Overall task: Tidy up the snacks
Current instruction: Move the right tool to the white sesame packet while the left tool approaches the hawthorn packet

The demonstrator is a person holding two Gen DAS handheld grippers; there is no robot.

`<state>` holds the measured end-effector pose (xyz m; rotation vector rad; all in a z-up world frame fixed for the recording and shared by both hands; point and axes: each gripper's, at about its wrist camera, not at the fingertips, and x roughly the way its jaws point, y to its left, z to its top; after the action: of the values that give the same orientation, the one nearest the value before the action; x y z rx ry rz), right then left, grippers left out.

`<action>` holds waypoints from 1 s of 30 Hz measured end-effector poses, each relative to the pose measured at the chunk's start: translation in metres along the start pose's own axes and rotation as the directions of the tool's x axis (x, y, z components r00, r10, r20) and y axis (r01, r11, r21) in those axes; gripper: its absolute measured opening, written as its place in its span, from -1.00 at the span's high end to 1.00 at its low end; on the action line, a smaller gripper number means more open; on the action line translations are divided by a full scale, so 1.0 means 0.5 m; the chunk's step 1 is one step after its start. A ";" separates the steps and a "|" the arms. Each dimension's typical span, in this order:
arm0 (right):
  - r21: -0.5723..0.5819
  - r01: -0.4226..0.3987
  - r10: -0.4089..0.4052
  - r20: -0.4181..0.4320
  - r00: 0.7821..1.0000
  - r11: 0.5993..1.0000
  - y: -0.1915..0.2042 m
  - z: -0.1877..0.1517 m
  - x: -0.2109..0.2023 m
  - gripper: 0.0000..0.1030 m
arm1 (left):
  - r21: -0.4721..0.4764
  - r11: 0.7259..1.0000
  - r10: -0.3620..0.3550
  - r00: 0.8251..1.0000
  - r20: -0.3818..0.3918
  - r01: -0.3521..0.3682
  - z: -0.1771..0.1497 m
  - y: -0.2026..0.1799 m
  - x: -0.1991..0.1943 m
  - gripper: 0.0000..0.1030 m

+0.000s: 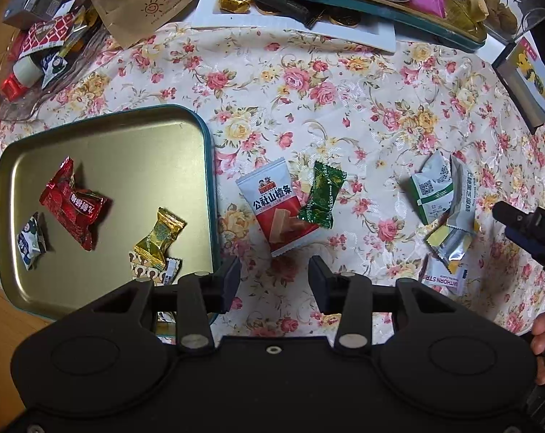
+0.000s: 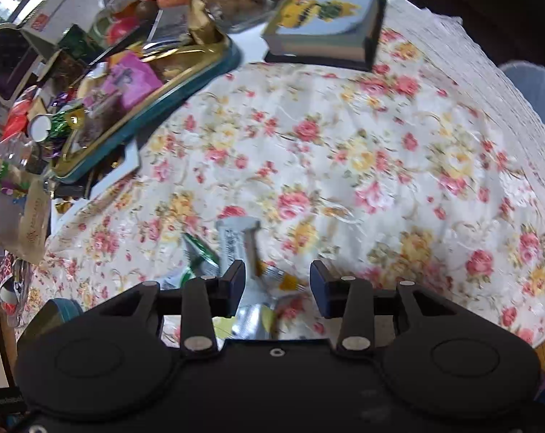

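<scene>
The desk, covered by a flowered cloth, was crowded along its far edge with trays, bags and boxes. A gold tin tray with a teal rim was seen at the near left, and several wrapped snacks, among them a red packet and a gold candy, were already gathered in it. The sorting step was judged to be partly done. The left tool was held open and empty just short of a red-and-white packet and a green candy lying on the cloth beside the tray. The right tool was likewise spread wide over a small pile of silver and green packets, nothing being gripped. A descent onto one loose packet and a closing of the fingers was judged to be called for next.
</scene>
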<state>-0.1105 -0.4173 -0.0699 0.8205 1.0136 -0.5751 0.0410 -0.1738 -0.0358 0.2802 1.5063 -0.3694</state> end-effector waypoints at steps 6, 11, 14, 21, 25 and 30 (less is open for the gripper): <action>-0.047 -0.062 0.063 0.007 0.998 0.997 0.055 -0.012 -0.001 0.18 | -0.075 0.996 -0.036 0.999 0.012 0.037 0.004 0.033 -0.014 0.01; -0.074 -0.103 0.104 0.007 0.995 0.992 0.095 -0.022 0.006 0.18 | -0.115 0.992 -0.046 0.998 0.030 0.049 0.006 0.053 -0.026 0.01; -0.057 -0.120 0.119 -0.014 0.993 0.991 0.107 -0.024 0.023 0.18 | -0.112 0.993 -0.042 0.998 0.045 0.047 0.005 0.054 -0.032 0.01; 0.058 -0.124 0.128 -0.076 0.989 0.991 0.114 -0.020 0.065 0.16 | -0.078 0.995 -0.057 0.996 0.067 0.062 -0.001 0.055 -0.048 0.01; 0.117 -0.072 0.082 -0.080 0.993 0.991 0.114 -0.017 0.077 0.15 | -0.076 0.995 -0.062 0.995 0.082 0.068 -0.004 0.062 -0.059 0.01; 0.193 -0.058 0.079 -0.101 0.992 0.979 0.109 -0.020 0.087 0.15 | -0.089 0.993 -0.068 0.993 0.094 0.076 -0.005 0.074 -0.067 0.01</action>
<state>-0.0559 -0.3799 -0.0941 1.0614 1.0349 -0.5793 0.0529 -0.1371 -0.0044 0.1338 1.4418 -0.3639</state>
